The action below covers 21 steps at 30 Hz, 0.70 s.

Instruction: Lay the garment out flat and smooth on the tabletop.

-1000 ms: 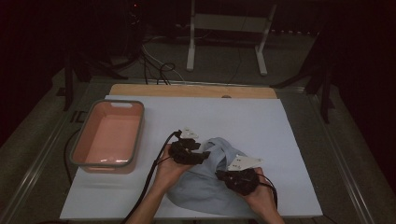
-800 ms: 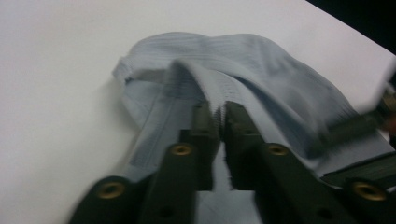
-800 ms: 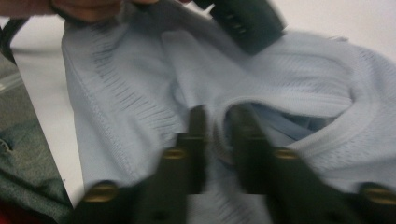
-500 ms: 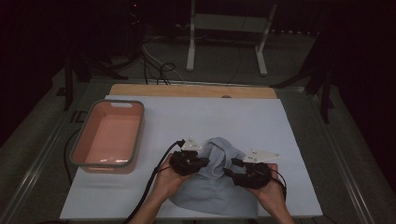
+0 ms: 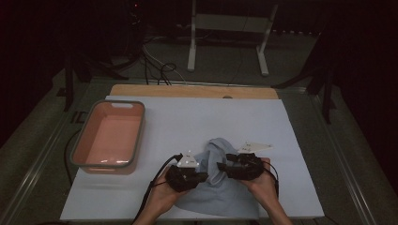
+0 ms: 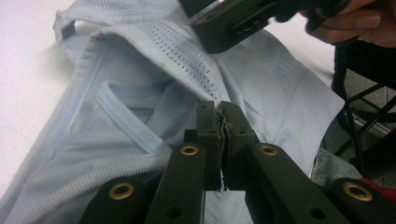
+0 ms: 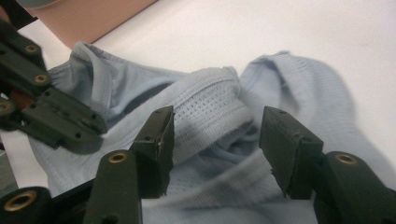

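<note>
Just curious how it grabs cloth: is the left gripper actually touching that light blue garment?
Touching. In the left gripper view, the left gripper has its jaws shut on a fold of the light blue garment, fabric pinched between them.

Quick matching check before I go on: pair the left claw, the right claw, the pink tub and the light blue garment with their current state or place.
Things:
1. left claw
2. right claw
3. pink tub
4. light blue garment

States or places:
A. stands at the left side of the white mat, nothing in it
B. jaws apart, a ribbed band of fabric in the gap
C. lies crumpled at the near edge of the mat
D. jaws pressed together on a fold of fabric

Pairs: 1-D, 2-B, 3-A, 4-C
</note>
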Available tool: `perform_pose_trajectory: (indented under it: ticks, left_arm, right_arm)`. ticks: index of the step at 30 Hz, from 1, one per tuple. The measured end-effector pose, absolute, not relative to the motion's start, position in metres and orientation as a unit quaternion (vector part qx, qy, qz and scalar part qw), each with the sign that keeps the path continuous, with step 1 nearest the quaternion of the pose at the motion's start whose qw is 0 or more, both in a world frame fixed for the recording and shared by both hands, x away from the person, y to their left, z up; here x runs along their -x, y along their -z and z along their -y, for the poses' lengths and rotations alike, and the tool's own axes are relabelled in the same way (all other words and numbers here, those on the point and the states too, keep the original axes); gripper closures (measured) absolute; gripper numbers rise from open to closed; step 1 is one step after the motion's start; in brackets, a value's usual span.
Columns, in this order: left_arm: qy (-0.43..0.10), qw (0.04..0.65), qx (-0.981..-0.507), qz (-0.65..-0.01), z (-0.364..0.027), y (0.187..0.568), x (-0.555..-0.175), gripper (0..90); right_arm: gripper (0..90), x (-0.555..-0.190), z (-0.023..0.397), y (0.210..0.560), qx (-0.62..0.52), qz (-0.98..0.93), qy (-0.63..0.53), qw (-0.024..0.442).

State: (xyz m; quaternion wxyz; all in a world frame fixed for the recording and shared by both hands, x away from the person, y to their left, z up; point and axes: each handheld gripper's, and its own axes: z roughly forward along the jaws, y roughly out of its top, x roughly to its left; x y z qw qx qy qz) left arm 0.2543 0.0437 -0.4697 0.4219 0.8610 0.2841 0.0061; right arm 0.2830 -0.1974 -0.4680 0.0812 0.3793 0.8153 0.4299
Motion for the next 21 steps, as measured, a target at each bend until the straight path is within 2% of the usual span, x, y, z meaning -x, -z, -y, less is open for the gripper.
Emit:
perform_pose_trajectory:
  ticks: [2,5,10,16,21]
  left_arm:
    - [-0.004,0.421,-0.862,-0.284,-0.045,0.471,-0.253,88.1]
    - [-0.003,0.422,-0.861,-0.283,-0.046,0.472,-0.252,87.9]
    - [-0.003,0.423,-0.862,-0.28,-0.047,0.471,-0.252,87.4]
    - [-0.009,0.437,-0.853,-0.284,-0.053,0.465,-0.254,82.0]
    - [-0.008,0.435,-0.857,-0.276,-0.052,0.464,-0.254,83.1]
  right_arm:
    - [46.3,-0.287,0.193,0.473,-0.384,-0.816,-0.426,0.069]
    - [52.3,-0.292,0.186,0.479,-0.392,-0.817,-0.42,0.055]
    - [85.6,-0.292,0.18,0.482,-0.384,-0.827,-0.407,0.047]
    - [89.1,-0.286,0.181,0.476,-0.372,-0.829,-0.412,0.067]
    - [89.3,-0.282,0.186,0.468,-0.371,-0.817,-0.437,0.068]
